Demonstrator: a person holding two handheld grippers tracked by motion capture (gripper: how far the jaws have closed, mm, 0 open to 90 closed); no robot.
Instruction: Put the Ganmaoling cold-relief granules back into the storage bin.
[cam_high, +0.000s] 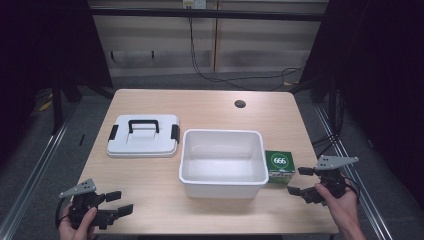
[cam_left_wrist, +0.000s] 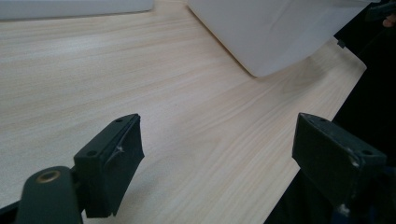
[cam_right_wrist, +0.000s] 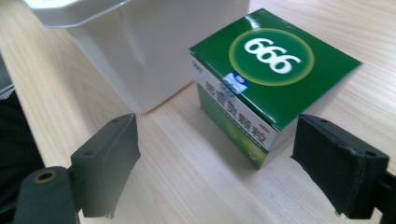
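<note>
A wooden table (cam_high: 150, 175) is seen with a white tub (cam_high: 222, 162) at its middle and a white lid (cam_high: 143, 136) with a black handle to the tub's left. A green box (cam_high: 279, 167) marked 666 is set just beside the tub's right wall. The right gripper (cam_high: 299, 181) is held wide and empty, with the box straight ahead between its jaws' line; this hand is judged much the nearer. The left gripper (cam_high: 119, 203) is held wide and empty too, over bare table near the front left corner.
</note>
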